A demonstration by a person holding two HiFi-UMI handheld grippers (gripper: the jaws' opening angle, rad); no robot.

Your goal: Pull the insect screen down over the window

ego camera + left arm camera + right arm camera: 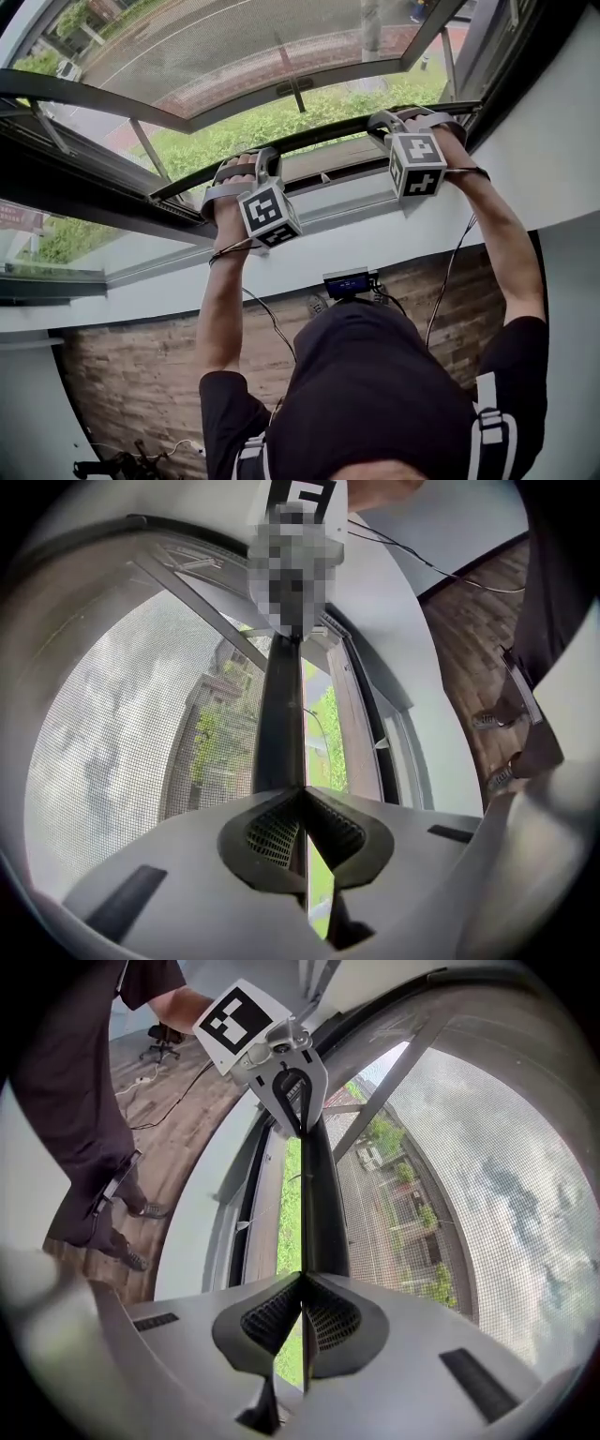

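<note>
Below the pull bar (328, 134), on the person's side, a small screened device (347, 281) is sitting at the person's chest and a cable (272, 323) is hanging from the left wrist. Further below the bar, the white sill (375, 234) is running above the wooden floor (122, 375). Nothing is standing between the bar and the sill.

The left gripper (246, 167) is clamping the pull bar left of the bar's middle. Its jaws are pressed together on the bar's thin lip, with the ribbed pads (267, 829) bearing on either side of it. The right gripper (412, 116) is clamping the same bar near its right end, and its jaws are likewise pinching the lip. Each marker cube is facing the person.

Beyond the bar, the mesh of the insect screen (234, 47) is covering the upper part of the opening. The gap under the bar is showing grass (281, 120).

The left gripper view is looking along the bar (279, 714) with the mesh (103, 761) on the bar's left. The right gripper view is showing the bar (323, 1204) leading to the left gripper (281, 1063). It is also showing an office chair (159, 1040) far across the floor, which the head view is not showing.
</note>
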